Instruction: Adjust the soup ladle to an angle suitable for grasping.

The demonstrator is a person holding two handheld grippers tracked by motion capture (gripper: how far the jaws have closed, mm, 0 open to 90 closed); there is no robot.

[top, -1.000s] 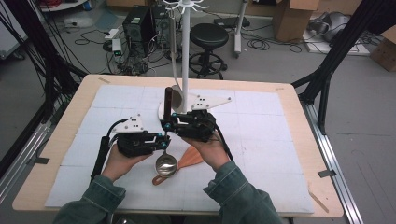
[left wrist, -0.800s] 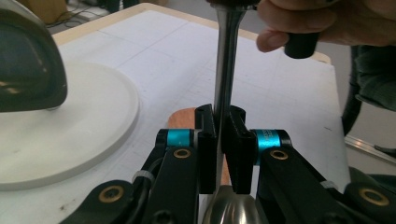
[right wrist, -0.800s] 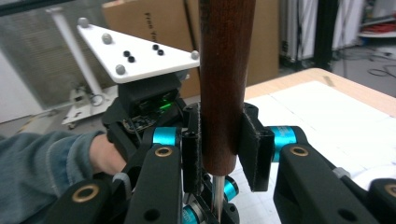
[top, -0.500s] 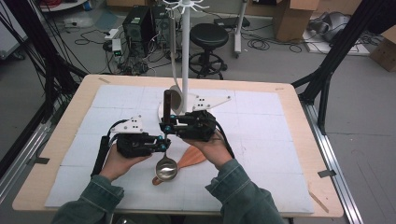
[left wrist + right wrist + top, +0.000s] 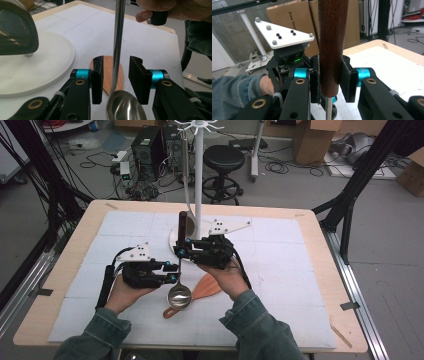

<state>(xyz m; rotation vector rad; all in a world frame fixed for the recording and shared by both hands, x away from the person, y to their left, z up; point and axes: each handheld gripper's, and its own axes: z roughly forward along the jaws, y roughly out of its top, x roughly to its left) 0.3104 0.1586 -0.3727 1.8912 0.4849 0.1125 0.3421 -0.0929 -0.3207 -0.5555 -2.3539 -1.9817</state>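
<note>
Your right gripper (image 5: 329, 80) pinches the ladle (image 5: 180, 265) by its dark wooden handle (image 5: 332, 45), pads pressed flat on either side just above the point where the wood gives way to the thin metal stem. Your left gripper (image 5: 115, 78) has just been opening its jaws: they now stand spread, with the stem (image 5: 117, 42) running up between the pads and touching neither.

The ladle stands close to upright. Its long axis runs top to bottom, handle end up above your right gripper and steel bowl (image 5: 126, 106) down, just below and ahead of your left gripper's tips. The bowl's hollow faces the high camera. It hangs just above the wooden spatula (image 5: 202, 291) lying on the white mat (image 5: 280, 270).

With the weight on the right grip alone, keep that pinch firm and the wrist steady so the heavy bowl does not swing. Draw your left gripper straight back off the stem, without brushing it. The white stand (image 5: 198, 175) rises just beyond your right gripper, its round base (image 5: 45, 65) to the left of your left jaws; if a hook on it is the goal, lift with the handle kept vertical.
</note>
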